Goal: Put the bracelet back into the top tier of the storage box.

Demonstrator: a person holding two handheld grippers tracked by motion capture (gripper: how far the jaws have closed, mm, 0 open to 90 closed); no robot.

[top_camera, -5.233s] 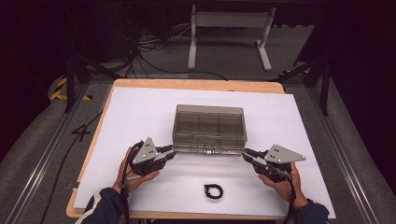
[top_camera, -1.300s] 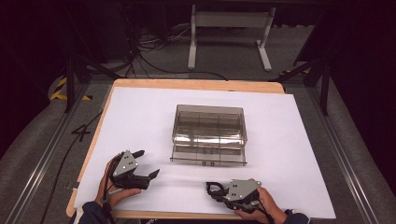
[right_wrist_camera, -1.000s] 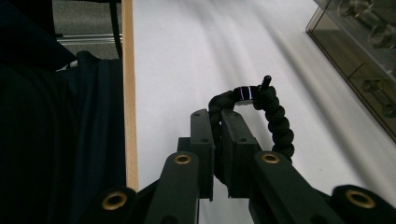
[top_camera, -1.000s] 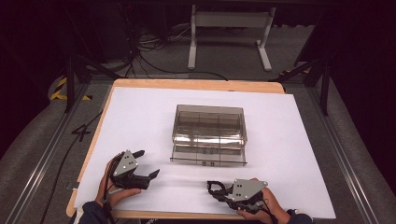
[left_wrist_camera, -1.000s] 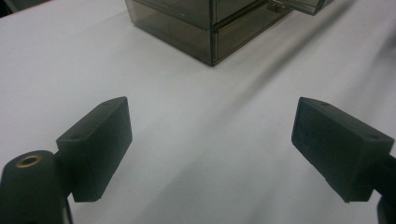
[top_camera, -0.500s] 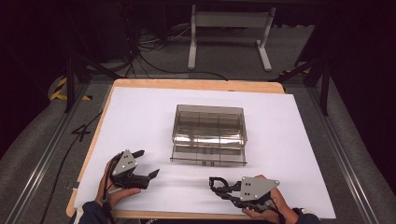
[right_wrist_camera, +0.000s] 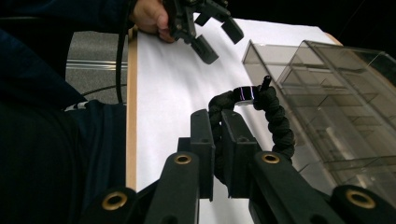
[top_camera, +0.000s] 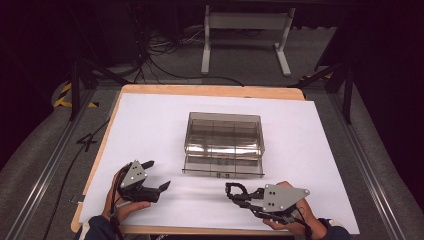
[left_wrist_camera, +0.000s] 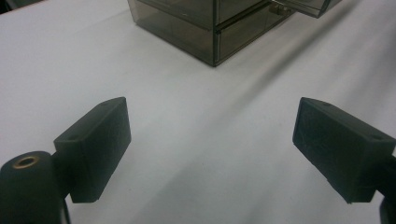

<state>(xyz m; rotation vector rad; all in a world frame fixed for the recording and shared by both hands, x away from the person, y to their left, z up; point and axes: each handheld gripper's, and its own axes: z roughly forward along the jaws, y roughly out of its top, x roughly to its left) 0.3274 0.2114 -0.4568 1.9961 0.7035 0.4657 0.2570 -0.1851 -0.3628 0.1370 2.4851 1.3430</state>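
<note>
Paracord bracelet (right_wrist_camera: 261, 116) sits pinched betw. right gripper (top_camera: 239, 192) jaws, lifted near bench (top_camera: 150, 125) front edge, just short of smoky plastic drawer box (top_camera: 224, 142) w/ bottom drawer slid out. Left gripper (top_camera: 155, 175) jaws wide apart, holding nothing, over bare white sheet near left edge, well apart from box.

A white sheet (top_camera: 150, 125) covers the wooden table (top_camera: 210, 90). Beyond the table's far edge, cables (top_camera: 165, 55) and a white stand (top_camera: 245, 22) sit on grey floor (top_camera: 40, 150).
</note>
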